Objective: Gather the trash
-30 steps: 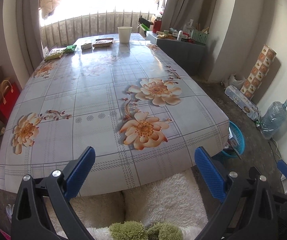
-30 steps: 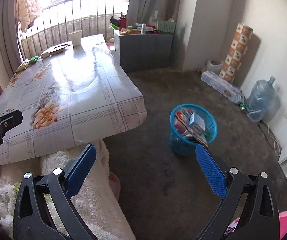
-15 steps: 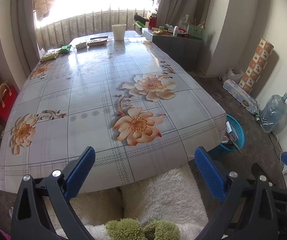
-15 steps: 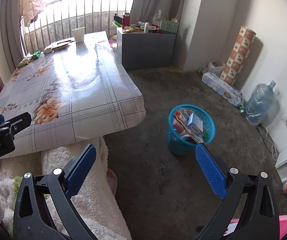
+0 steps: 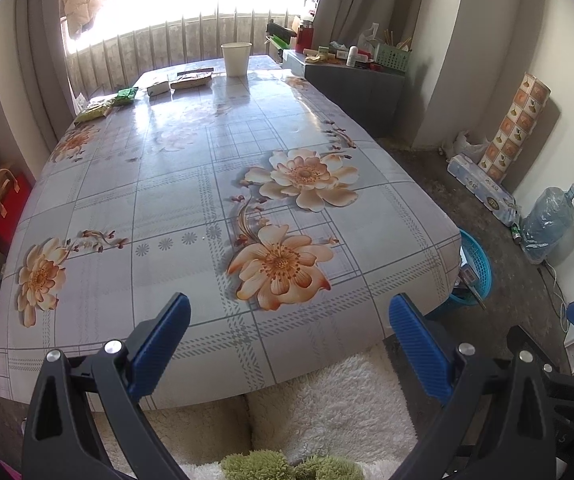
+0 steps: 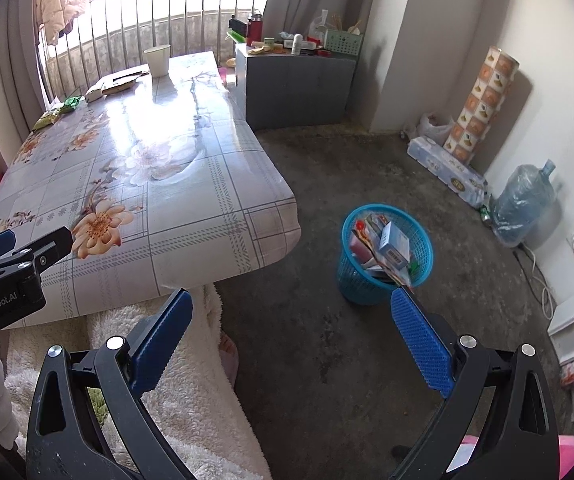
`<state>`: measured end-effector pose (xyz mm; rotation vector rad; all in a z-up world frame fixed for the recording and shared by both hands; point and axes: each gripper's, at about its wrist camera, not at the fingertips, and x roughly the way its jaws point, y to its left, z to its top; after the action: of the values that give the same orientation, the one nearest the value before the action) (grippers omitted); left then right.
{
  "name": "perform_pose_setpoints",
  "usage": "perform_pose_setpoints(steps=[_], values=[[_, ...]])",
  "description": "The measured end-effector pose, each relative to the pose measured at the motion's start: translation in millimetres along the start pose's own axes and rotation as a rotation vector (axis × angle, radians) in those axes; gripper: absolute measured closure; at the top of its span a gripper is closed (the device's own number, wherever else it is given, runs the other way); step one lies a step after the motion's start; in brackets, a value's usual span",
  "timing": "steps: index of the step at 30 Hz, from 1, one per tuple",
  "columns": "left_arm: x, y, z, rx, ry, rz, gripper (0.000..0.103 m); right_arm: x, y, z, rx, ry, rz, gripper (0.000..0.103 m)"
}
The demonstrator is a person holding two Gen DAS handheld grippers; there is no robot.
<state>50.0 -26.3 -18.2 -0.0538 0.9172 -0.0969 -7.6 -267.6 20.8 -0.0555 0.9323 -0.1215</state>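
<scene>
Both grippers (left, right) gape wide and empty, trash basket just ahead of the right.

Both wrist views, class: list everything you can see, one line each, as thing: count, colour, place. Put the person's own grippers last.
Table: one, floral cloth, centre.
Paper cup: one, white, far table end.
Green packets: two, far left table edge.
Flat boxes: two, pale and brown, near cup.
Waste basket: one, blue, floor, holds packaging.
Water jug: one, clear blue, right wall.
Patterned roll: one, orange-white, upright by wall.
Cabinet: one, grey, cluttered top.
Left gripper: open.
Right gripper: open.
</scene>
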Motion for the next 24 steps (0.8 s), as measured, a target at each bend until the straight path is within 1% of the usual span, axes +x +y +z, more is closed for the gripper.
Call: perform_pose_setpoints(steps=[10, 17, 24], values=[[13.0, 8.8, 23.1, -0.007, 0.021, -0.013, 0.006, 7.1, 12.1, 23.2, -0.035, 0.046, -0.041, 0.008], [25.1, 20.4, 34.3, -0.027, 0.047, -0.011, 0.006, 15.8, 20.1, 35.4, -0.058, 0.079, -0.053, 0.008], [29.2, 27.6, 44.3, -0.042, 0.065, -0.018, 0.006, 13.8, 27.7, 51.4, -0.082, 0.085, -0.064, 0.008]])
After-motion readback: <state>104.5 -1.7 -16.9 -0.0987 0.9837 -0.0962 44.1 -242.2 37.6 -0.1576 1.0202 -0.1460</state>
